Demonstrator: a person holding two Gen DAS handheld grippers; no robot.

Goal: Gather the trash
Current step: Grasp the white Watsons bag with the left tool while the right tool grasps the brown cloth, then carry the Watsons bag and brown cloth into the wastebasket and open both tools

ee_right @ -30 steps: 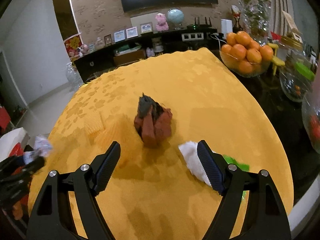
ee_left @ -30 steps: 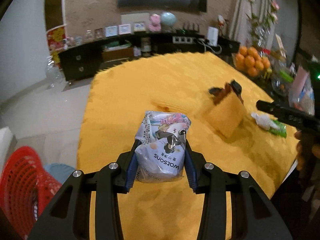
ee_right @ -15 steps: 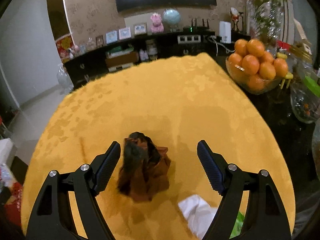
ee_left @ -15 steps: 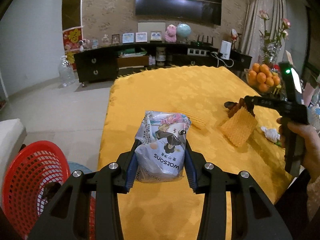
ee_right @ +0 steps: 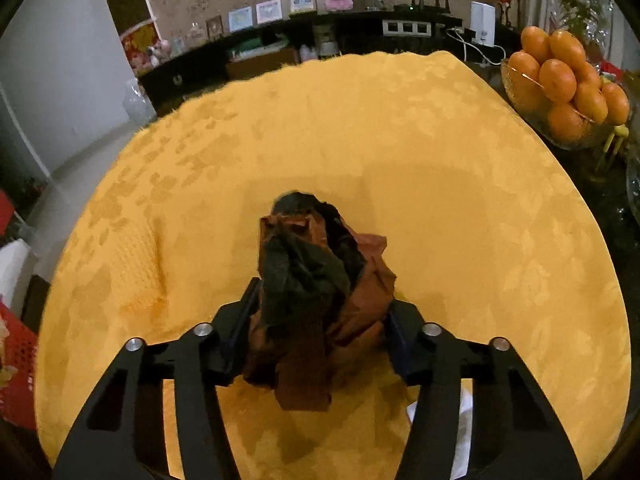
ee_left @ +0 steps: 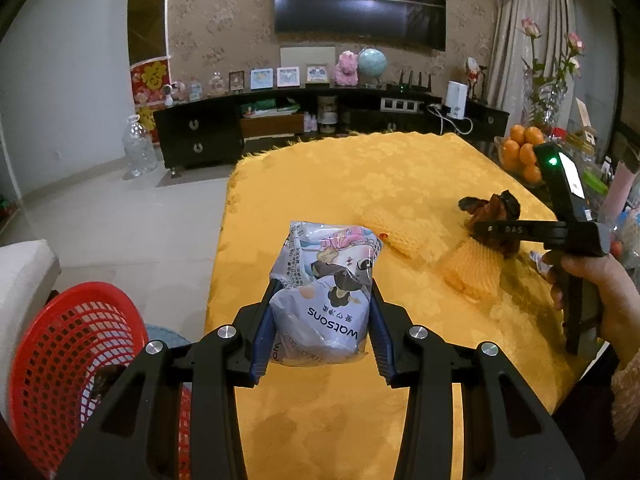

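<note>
Left gripper (ee_left: 320, 330) clamped on crumpled Watsons packet (ee_left: 326, 292), held over near edge of yellow tablecloth (ee_left: 360, 176), red basket (ee_left: 60, 356) below to its left. Right gripper (ee_right: 316, 334) jaws just closing, pads now squeezing brown-black paper wad (ee_right: 316, 292) above cloth. White scrap (ee_right: 464, 420) beside right finger. Bowl of oranges (ee_right: 560, 88) far right.

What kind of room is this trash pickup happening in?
Most likely a home living and dining room: a wall-mounted television hangs above a long dark cabinet lined with framed pictures and a globe, and a table under a yellow tablecloth holds a bowl of oranges.
</note>
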